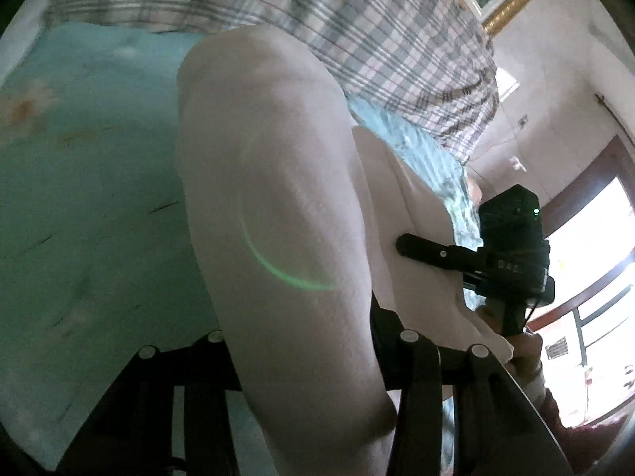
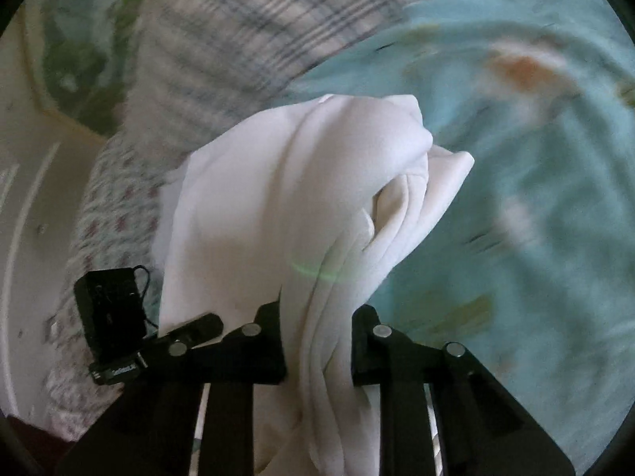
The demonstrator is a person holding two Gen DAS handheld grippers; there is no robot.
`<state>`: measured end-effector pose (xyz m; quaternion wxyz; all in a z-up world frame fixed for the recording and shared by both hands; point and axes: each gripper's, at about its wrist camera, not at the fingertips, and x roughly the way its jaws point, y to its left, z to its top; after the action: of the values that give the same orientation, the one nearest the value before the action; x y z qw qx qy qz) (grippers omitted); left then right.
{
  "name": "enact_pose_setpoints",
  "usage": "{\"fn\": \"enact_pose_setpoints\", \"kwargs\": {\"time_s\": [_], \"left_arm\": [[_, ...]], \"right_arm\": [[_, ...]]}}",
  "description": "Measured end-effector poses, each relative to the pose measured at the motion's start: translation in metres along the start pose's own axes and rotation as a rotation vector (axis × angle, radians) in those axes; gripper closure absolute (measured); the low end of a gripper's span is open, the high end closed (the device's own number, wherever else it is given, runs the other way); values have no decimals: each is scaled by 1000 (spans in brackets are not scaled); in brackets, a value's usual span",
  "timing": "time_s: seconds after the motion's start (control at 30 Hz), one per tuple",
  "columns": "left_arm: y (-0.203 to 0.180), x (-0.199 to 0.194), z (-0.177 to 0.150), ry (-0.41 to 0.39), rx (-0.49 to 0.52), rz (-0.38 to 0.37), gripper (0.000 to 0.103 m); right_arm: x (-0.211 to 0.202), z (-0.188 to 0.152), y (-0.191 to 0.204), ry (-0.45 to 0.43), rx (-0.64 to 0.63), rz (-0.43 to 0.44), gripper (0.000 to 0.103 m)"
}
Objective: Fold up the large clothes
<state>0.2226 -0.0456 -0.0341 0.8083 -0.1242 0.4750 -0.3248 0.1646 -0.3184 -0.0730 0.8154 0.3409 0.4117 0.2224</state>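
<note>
A large white garment (image 1: 270,182) hangs bunched above a bed with a teal flowered sheet (image 1: 79,182). In the left wrist view it fills the middle, and my left gripper (image 1: 313,353) is shut on it, the cloth running down between the black fingers. In the right wrist view my right gripper (image 2: 317,341) is shut on the white garment (image 2: 285,198) too, a thick fold of it pinched between the fingers. The other gripper's black body shows at the right of the left wrist view (image 1: 512,254) and at the lower left of the right wrist view (image 2: 115,317).
A plaid cloth (image 1: 357,20) lies across the far side of the bed, also seen in the right wrist view (image 2: 238,31). A patterned pillow or cover (image 2: 111,214) lies beside it. A bright window (image 1: 595,269) and white wall are at the right.
</note>
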Motion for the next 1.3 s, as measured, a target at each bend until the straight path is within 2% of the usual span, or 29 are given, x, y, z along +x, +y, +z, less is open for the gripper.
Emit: {"fn": "enact_pose_setpoints", "kwargs": {"time_s": [0.17,0.23,0.3,0.33,0.37,0.47,0.5,0.53,0.67,0.73,0.8,0.83,0.87,0.9,0.93,1.0,1.17,1.23,1.3], "left_arm": [[35,-42,-35,-10,-64,82,58],[60,-39,-51,11,-95,105,57],[80,-27,-65,26,-124,147,48],[85,-25,-69,15,-145,140,46],[89,-29,-70,-4,-181,111,45],[91,-44,-74,-27,-207,102,43],[89,-51,-75,-38,-207,107,43],[87,-60,-76,-55,-203,115,43],[85,-101,-83,-182,-191,128,43],[84,-114,-84,-228,-187,115,43],[83,-118,-88,-236,-170,95,44],[80,-115,-89,-229,-159,94,49],[80,-112,-92,-217,-148,90,54],[78,-108,-93,-209,-139,92,55],[77,-103,-94,-208,-131,102,55],[76,-93,-91,-197,-136,110,55],[62,-84,-79,-183,-108,57,55],[52,-68,-76,-135,-58,109,56],[45,-48,-77,-101,-9,201,56]], "right_arm": [[57,-30,38,98,-59,54,81],[81,-38,41,139,-67,23,81],[102,-51,39,172,-79,-56,80],[106,-54,38,177,-83,-81,79],[108,-56,38,181,-80,-90,71],[97,-54,45,167,-83,-139,53],[88,-53,49,147,-89,-154,45],[77,-51,52,115,-94,-173,43],[42,-48,64,-3,-137,-216,41],[41,-43,71,-18,-146,-205,42],[52,-41,71,3,-150,-212,46],[60,-42,69,22,-150,-219,51],[66,-42,69,36,-147,-219,64],[73,-42,69,52,-147,-216,70],[77,-44,70,57,-154,-220,73],[81,-44,75,54,-178,-230,90],[46,-25,90,-70,-203,-182,94],[41,-14,83,-75,-195,-208,94],[54,-11,61,-10,-144,-226,94]]}}
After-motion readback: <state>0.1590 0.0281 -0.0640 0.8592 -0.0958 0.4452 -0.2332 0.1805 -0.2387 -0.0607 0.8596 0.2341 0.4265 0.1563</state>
